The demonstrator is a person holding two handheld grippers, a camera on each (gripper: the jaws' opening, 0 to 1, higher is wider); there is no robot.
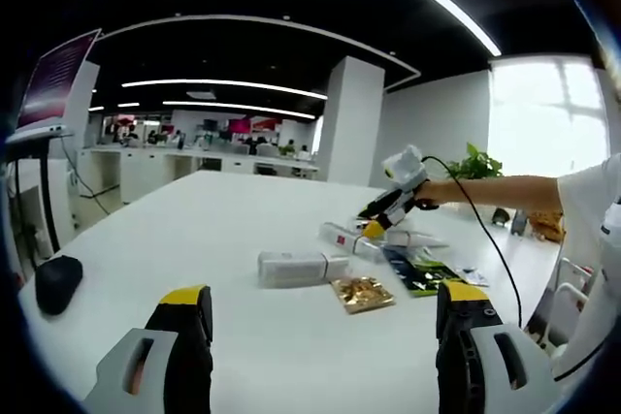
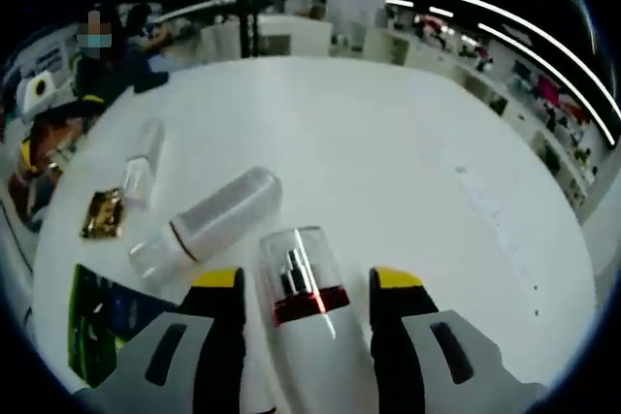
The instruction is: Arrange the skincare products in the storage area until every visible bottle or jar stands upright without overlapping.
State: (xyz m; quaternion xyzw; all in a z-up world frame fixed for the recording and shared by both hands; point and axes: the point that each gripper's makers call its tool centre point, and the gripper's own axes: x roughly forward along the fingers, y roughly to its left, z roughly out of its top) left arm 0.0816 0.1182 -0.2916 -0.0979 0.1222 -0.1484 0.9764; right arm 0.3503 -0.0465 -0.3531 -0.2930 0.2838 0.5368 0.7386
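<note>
1. No brand, label or writing can be read on any product in either view; the print is too small or blurred.
2. In the right gripper view, three clear-capped containers lie on their sides on the white table (image 2: 408, 162): a white bottle with a red band (image 2: 303, 312), a frosted bottle (image 2: 209, 222) just beside it, and a slim tube (image 2: 142, 164) nearer the table's edge.
3. The right gripper (image 2: 307, 290) has its yellow-tipped jaws on either side of the red-banded bottle, which lies between them with its clear cap pointing away; whether the jaws press on it cannot be told.
4. One gold foil sachet (image 2: 101, 213) lies near the slim tube, and one dark green leaflet (image 2: 97, 322) lies at the table's near edge.
5. In the left gripper view, the left gripper (image 1: 320, 305) hangs over the table with jaws wide apart and nothing between them.
6. There a silver-grey box (image 1: 293, 268) lies flat mid-table, and one black mouse (image 1: 56, 283) sits by the edge.
7. A person's arm (image 1: 514, 191) reaches in from the far side holding the other gripper.
</note>
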